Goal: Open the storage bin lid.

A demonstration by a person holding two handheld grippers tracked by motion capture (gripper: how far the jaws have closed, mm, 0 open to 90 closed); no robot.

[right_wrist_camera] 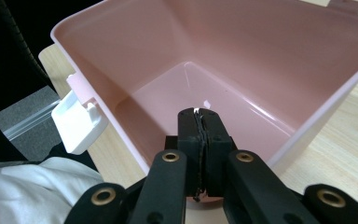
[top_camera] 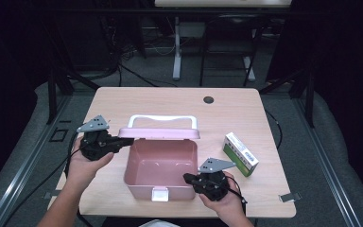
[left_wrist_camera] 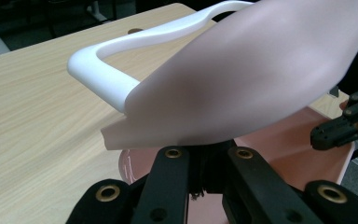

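- Pale wooden table point(top_camera: 123, 101) carries our work, with dark frames and cables beyond its far edge; we take the pink plastic box point(top_camera: 160, 166) near the front edge as our landmark.
- We see the box standing open and empty, its pink lid point(top_camera: 159, 133) raised at the far side with a white handle point(top_camera: 162, 119) on top and a white latch point(top_camera: 159, 194) on the near wall.
- We hold the left gripper point(top_camera: 126, 141) at the box's far left corner, jaws closed on the lid's left edge; in the left gripper view the lid point(left_wrist_camera: 242, 79) sits right over the pinched jaws.
- We hold the right gripper point(top_camera: 189, 178) at the box's near right wall, jaws pressed together with nothing between them, tips pointing over the rim into the hollow point(right_wrist_camera: 200, 84).
- A green and white carton point(top_camera: 240, 154) lies on the table to the right of the box, apart from it, its long axis running from far-left to near-right.
- We judge the carton is what goes in next: it lies just to the right of the right gripper, which now points away from it, so that hand is much nearer and would have to turn, open and take it across its narrow width.
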